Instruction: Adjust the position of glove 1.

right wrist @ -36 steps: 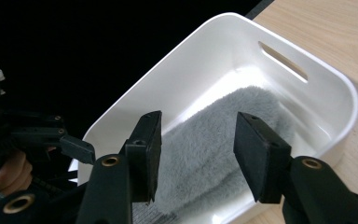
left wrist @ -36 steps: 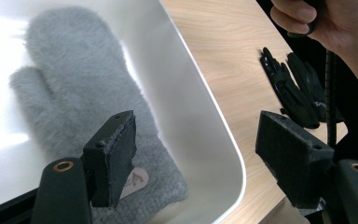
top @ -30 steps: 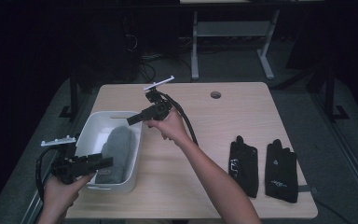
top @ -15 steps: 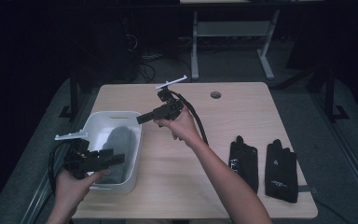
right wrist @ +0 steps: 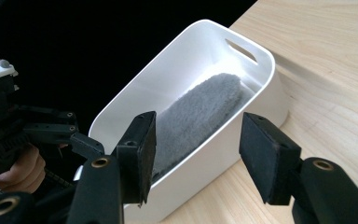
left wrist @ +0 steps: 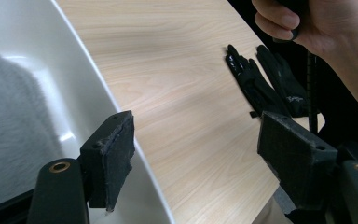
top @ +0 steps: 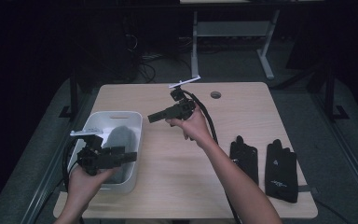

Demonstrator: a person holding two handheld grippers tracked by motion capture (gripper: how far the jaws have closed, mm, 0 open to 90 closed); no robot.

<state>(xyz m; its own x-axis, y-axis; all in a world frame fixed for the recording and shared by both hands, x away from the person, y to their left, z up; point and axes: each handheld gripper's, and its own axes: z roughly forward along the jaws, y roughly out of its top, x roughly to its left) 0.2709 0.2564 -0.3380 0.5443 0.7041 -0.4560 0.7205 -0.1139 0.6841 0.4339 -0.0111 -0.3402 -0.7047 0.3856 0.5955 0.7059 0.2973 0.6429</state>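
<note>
Grey fuzzy oblong cloth item lying inside the white rectangular plastic bin at the table's 9 o'clock side, long axis running 12 to 6 o'clock along the bin. Left gripper, jaws parted and empty, over the bin's near end. Right gripper, jaws just opening, nothing between them, pointing toward 9 o'clock at the bin.

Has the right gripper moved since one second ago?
Yes. In the high view the right gripper has drawn away from the white bin, toward the round hole in the table. Its jaws have been opening, empty.
</note>
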